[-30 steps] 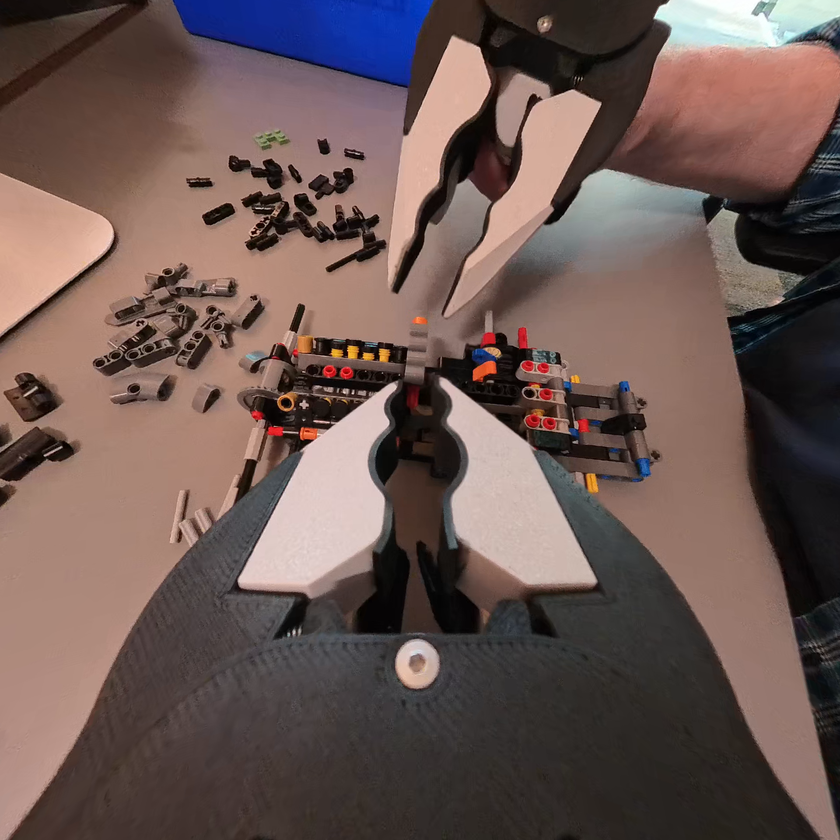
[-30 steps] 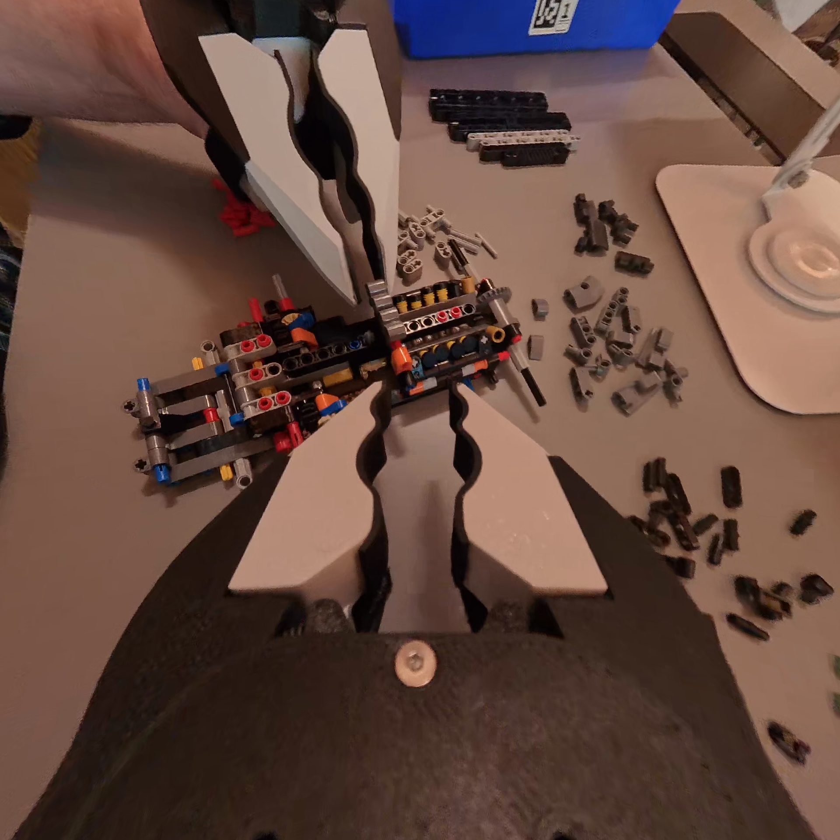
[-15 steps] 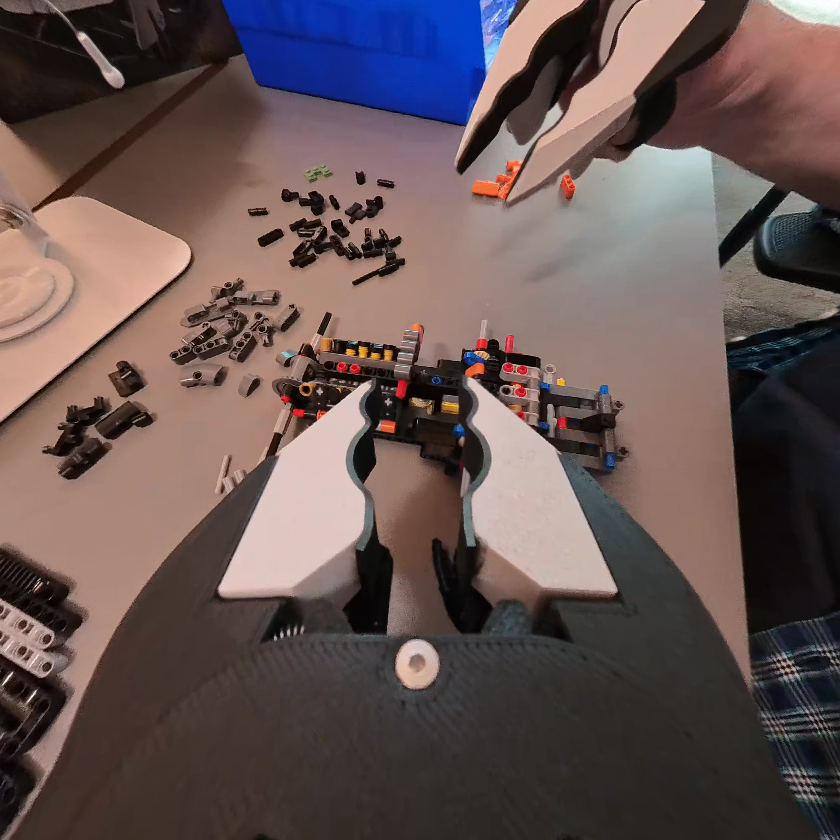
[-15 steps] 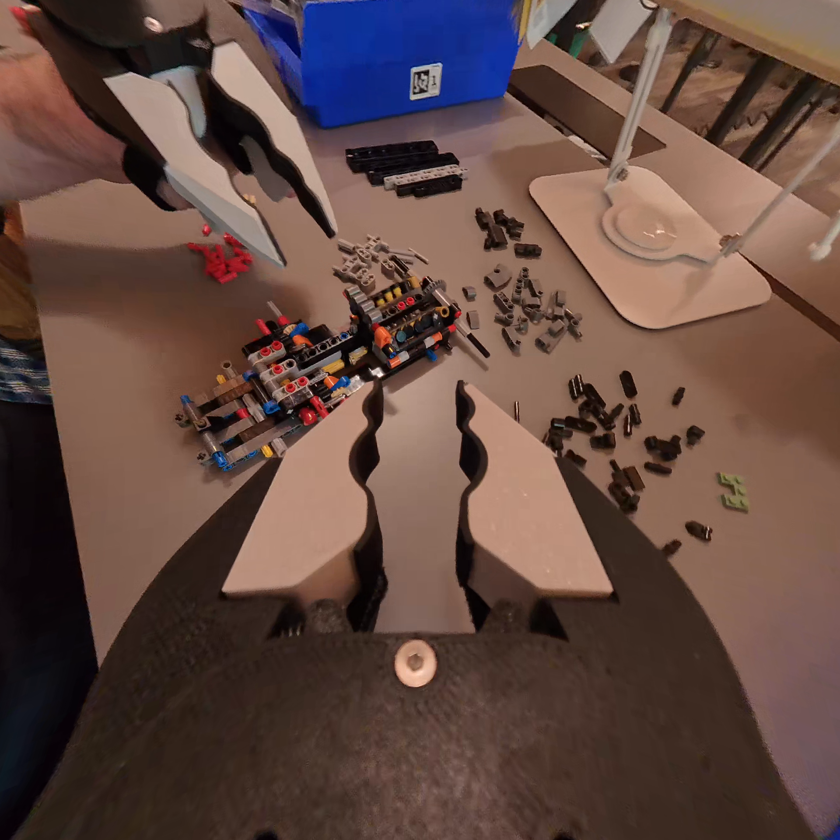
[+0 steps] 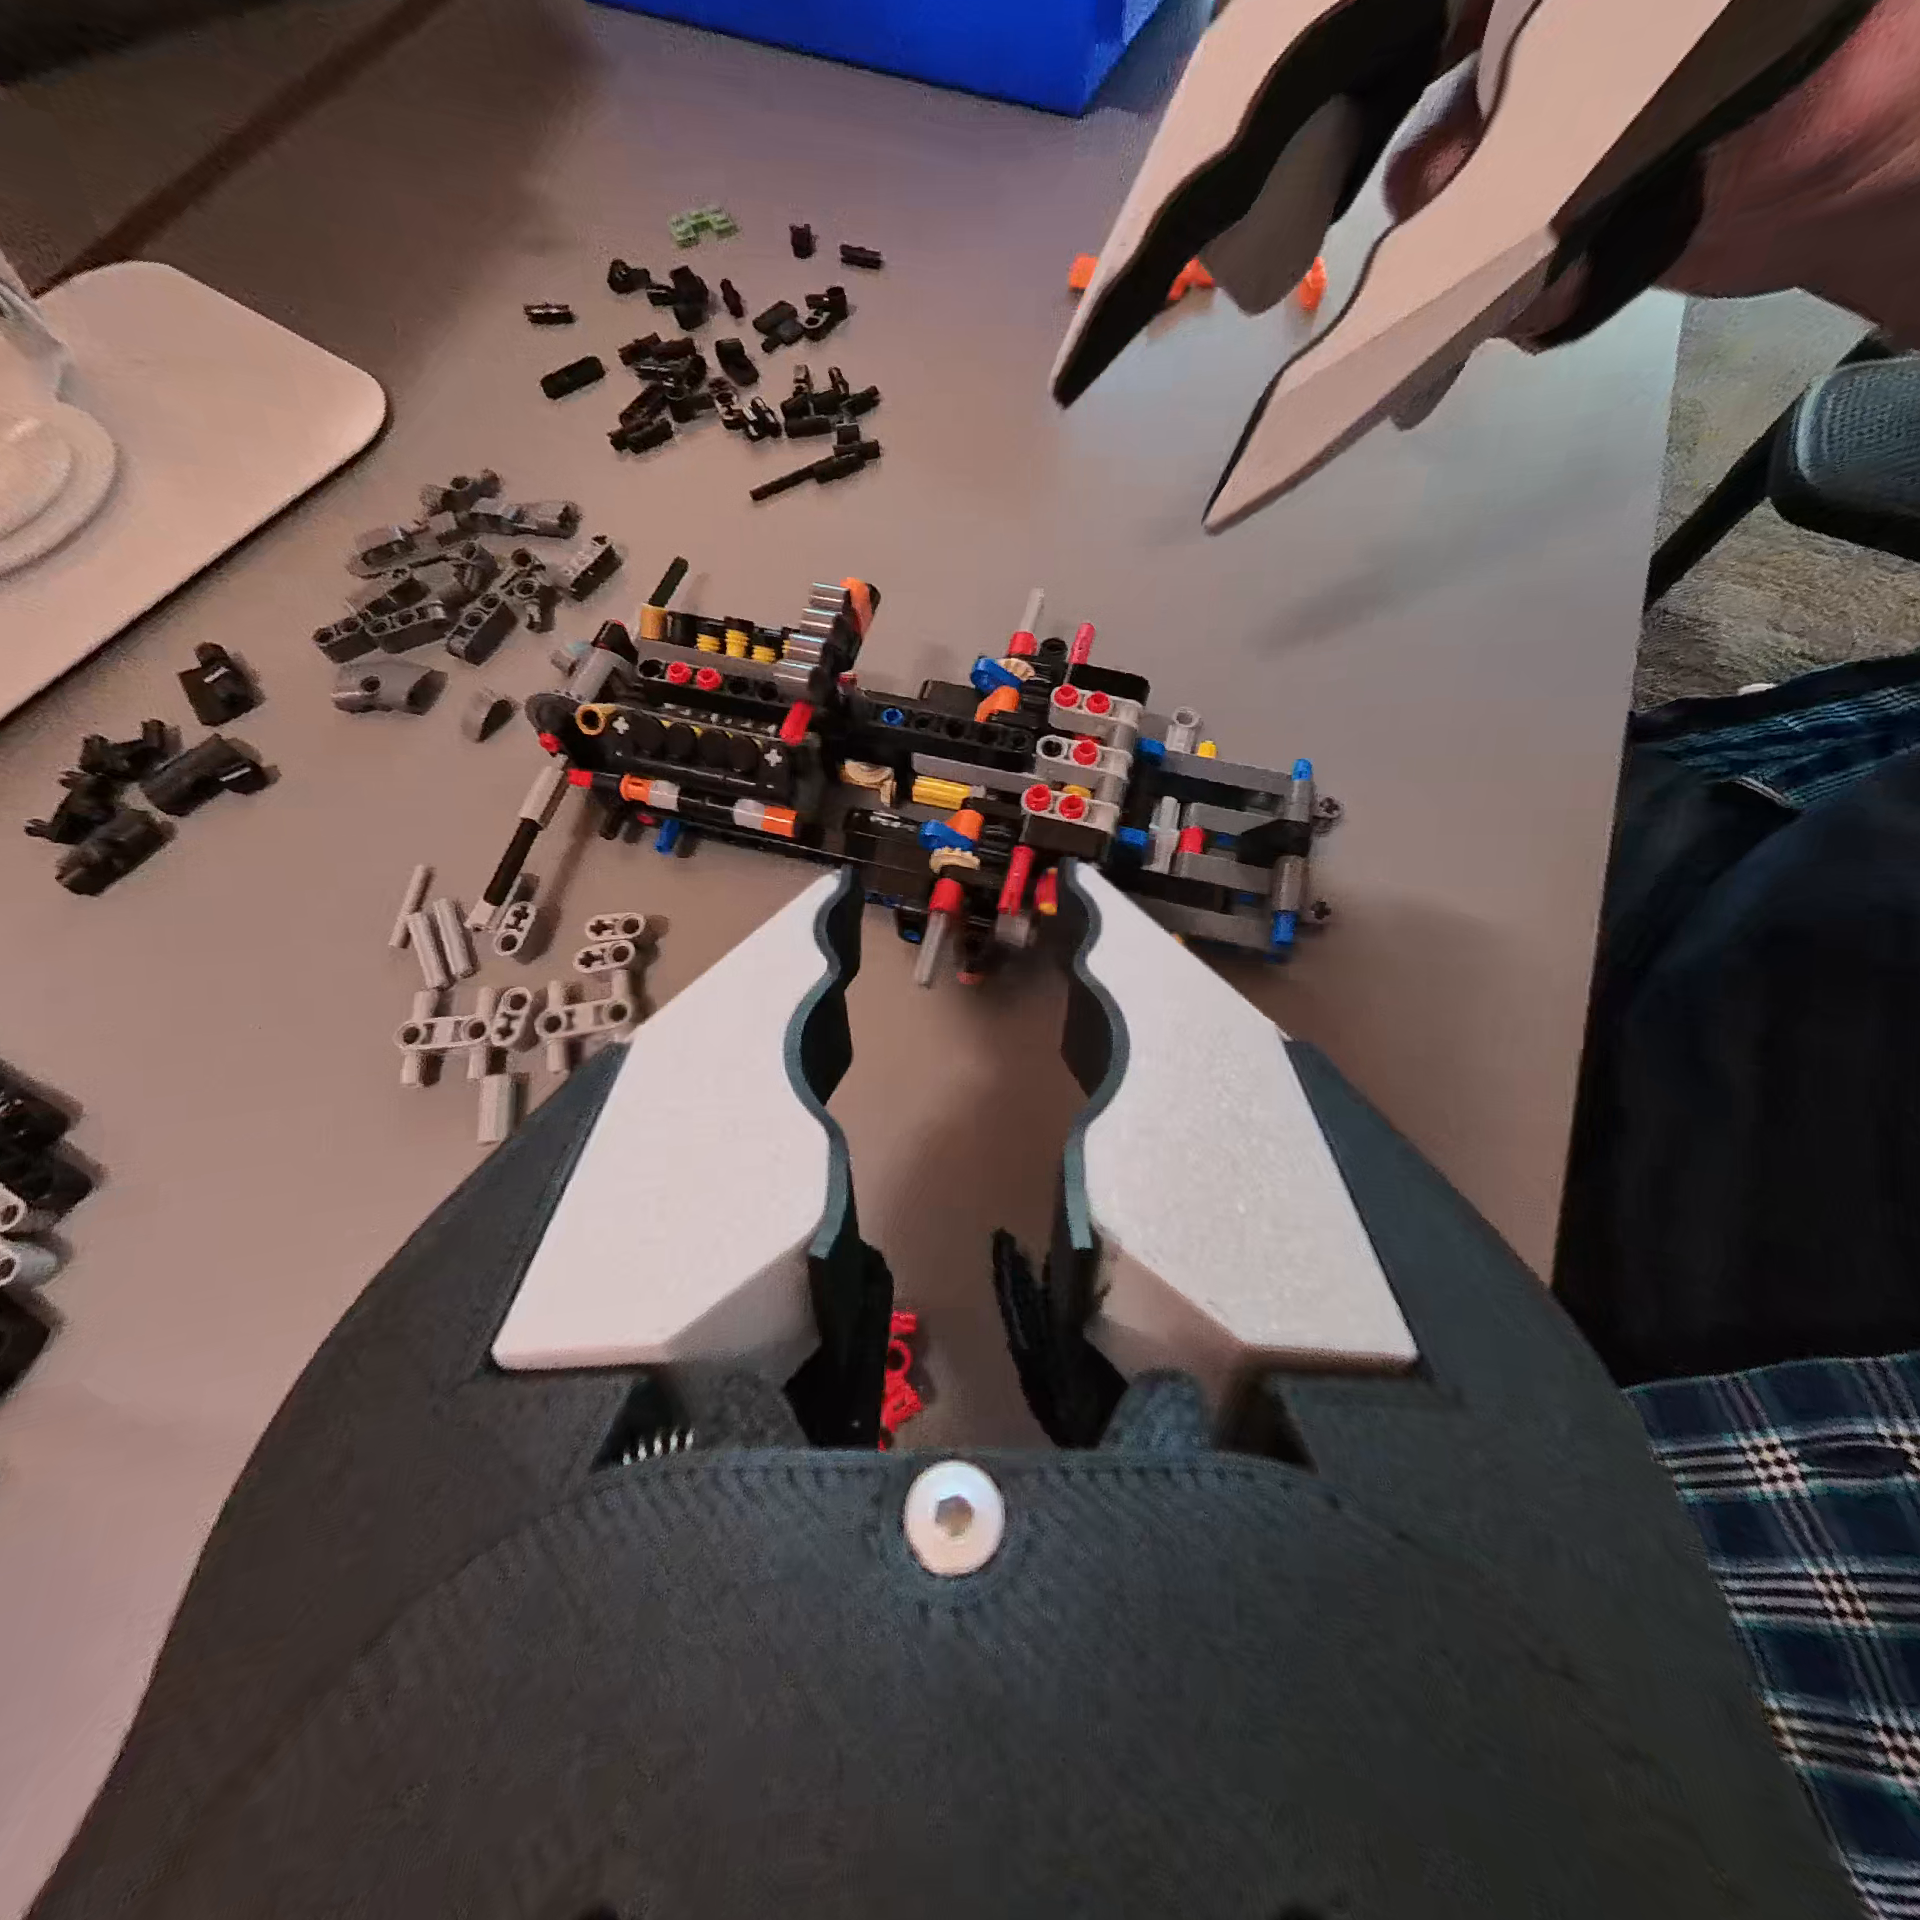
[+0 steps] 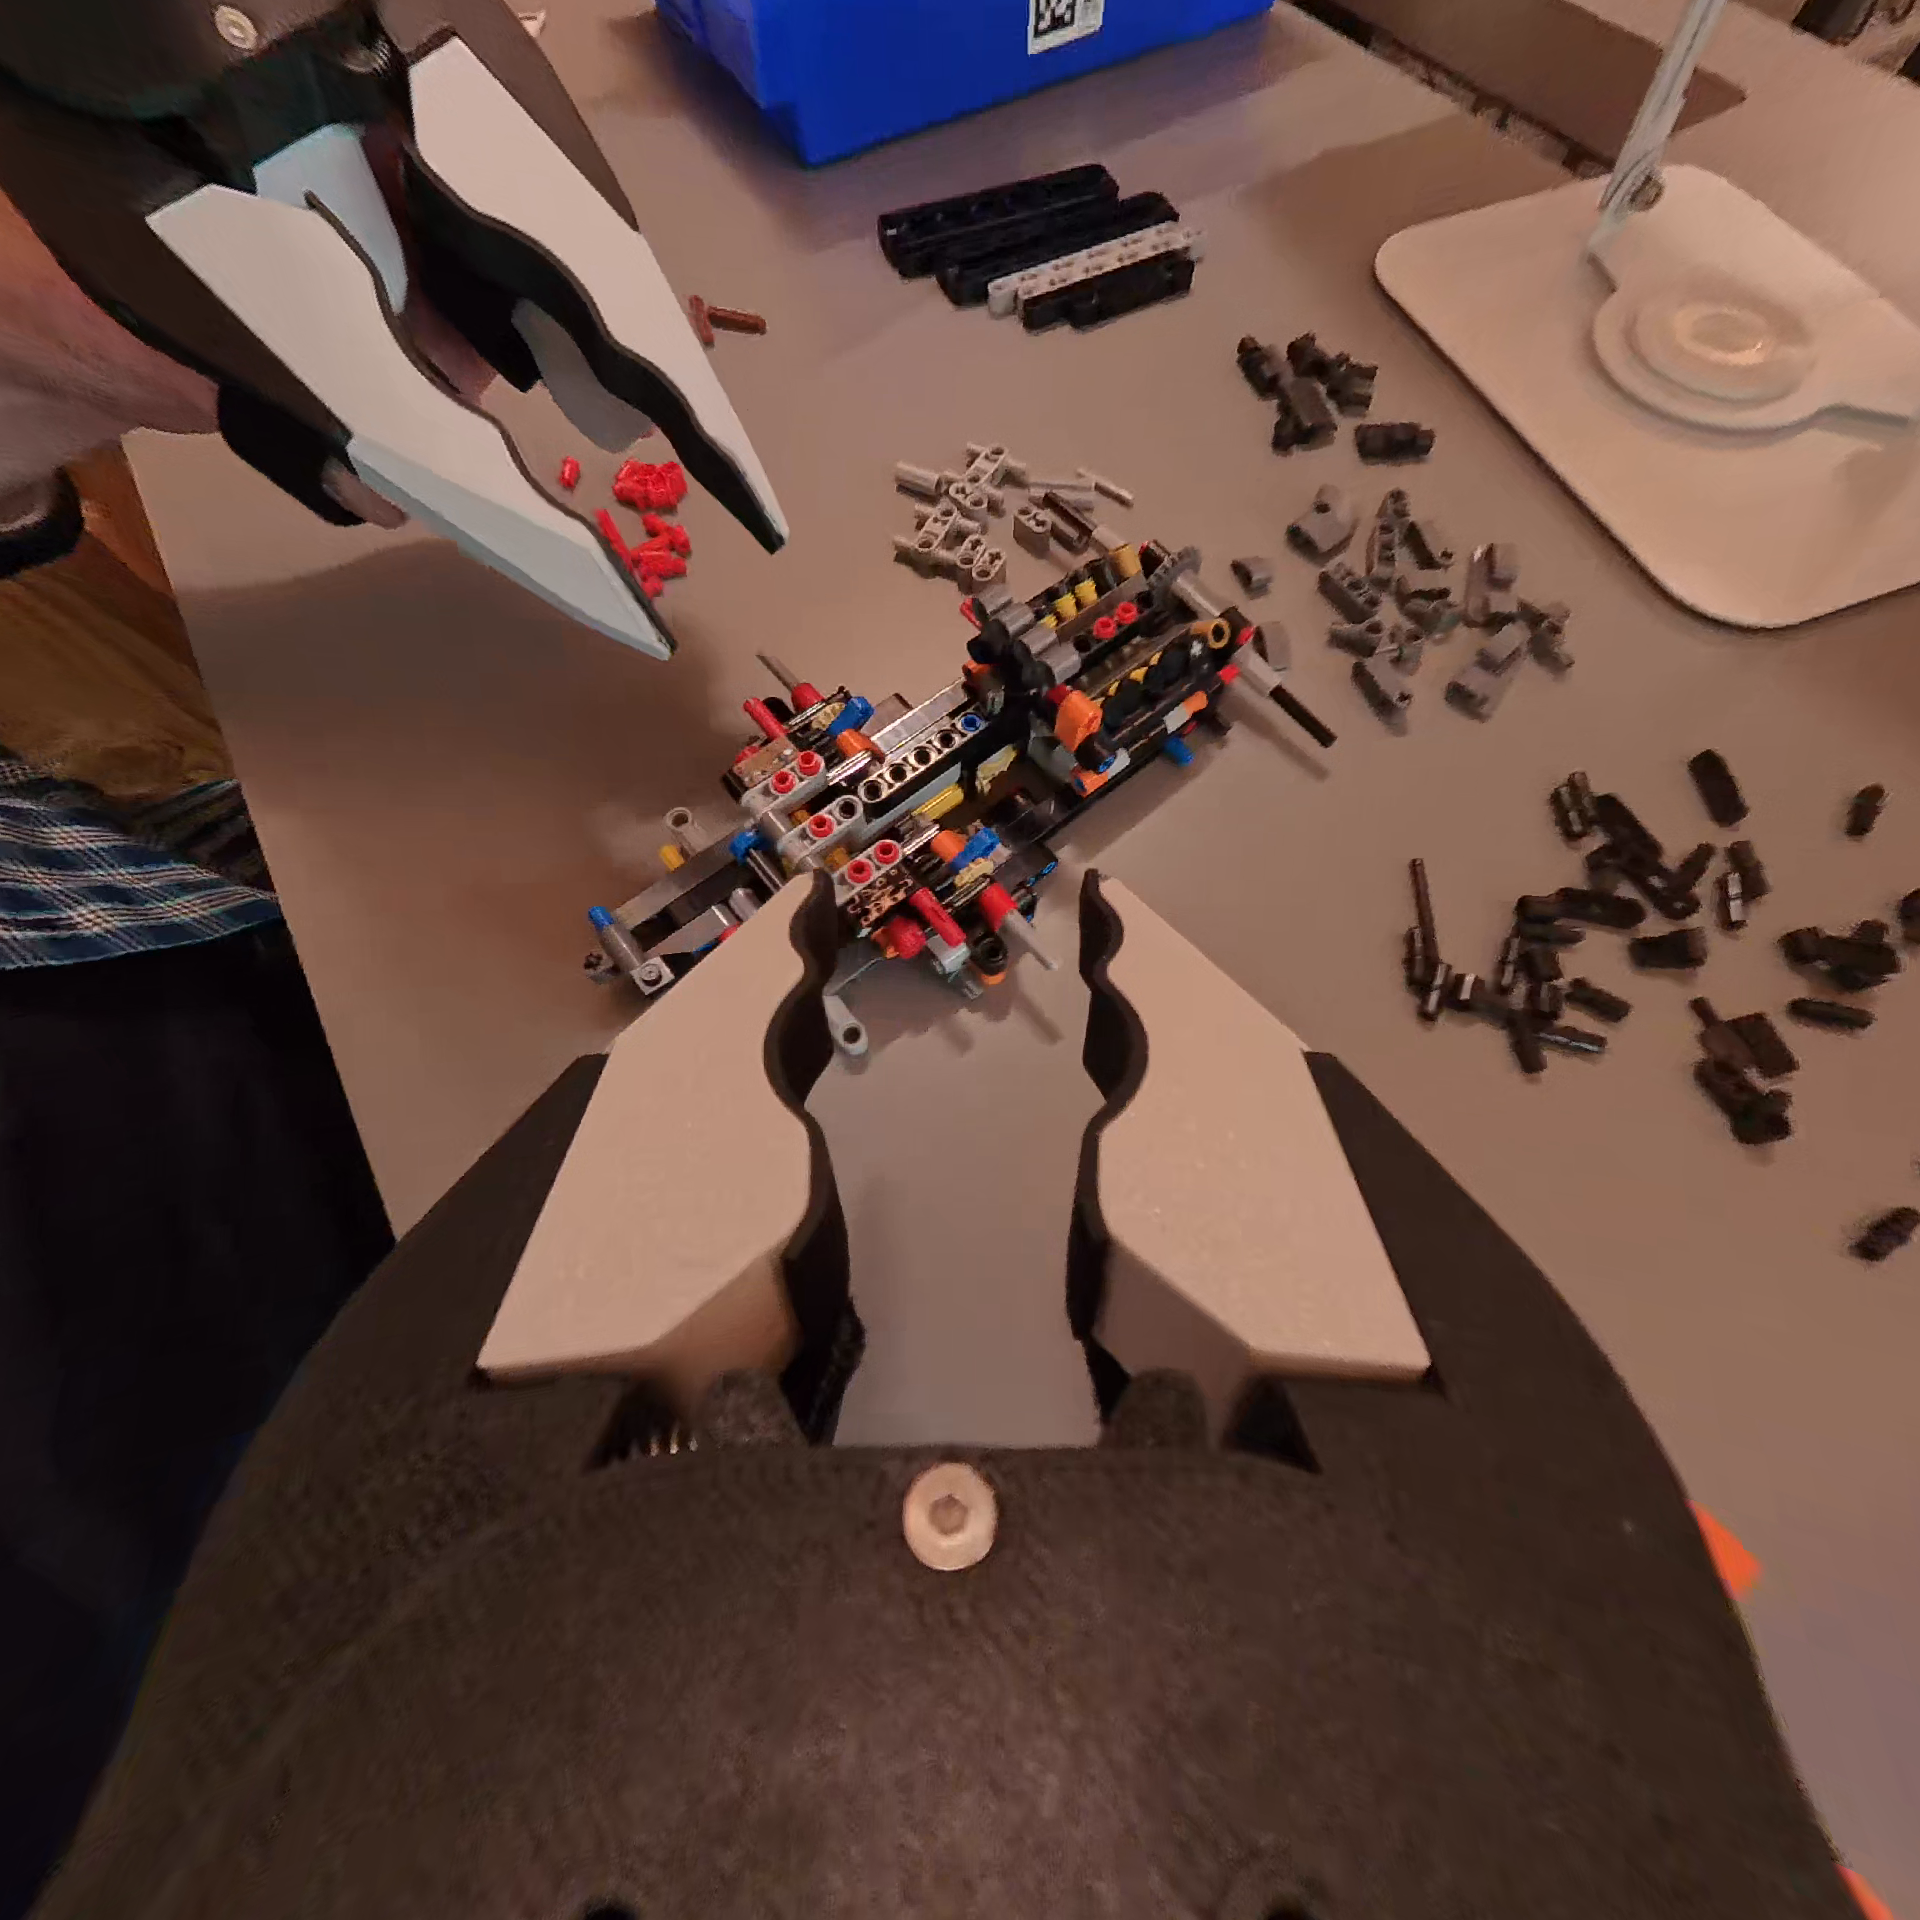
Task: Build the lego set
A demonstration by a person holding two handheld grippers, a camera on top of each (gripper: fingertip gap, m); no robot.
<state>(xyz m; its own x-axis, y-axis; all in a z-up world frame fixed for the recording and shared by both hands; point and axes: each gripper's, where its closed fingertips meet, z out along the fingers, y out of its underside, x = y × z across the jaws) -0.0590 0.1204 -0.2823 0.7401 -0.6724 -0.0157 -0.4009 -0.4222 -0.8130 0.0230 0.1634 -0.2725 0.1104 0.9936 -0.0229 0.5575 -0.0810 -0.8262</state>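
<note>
Lego chassis lengthwise across table, seemingly flat

Blue bin seen at far table edge, sticker on front. White lamp base located at right side. Grey table noted beneath. Black chair visible beside table.

This looks like an office or a lab workroom. A wide grey table carries building pieces sorted by colour into small heaps. At 12 o'clock in the right wrist view stands a blue plastic bin with a printed marker tag, and at 2 o'clock the flat white base of a desk lamp. At 3 o'clock in the left wrist view, a black office chair stands on grey carpet.
</note>
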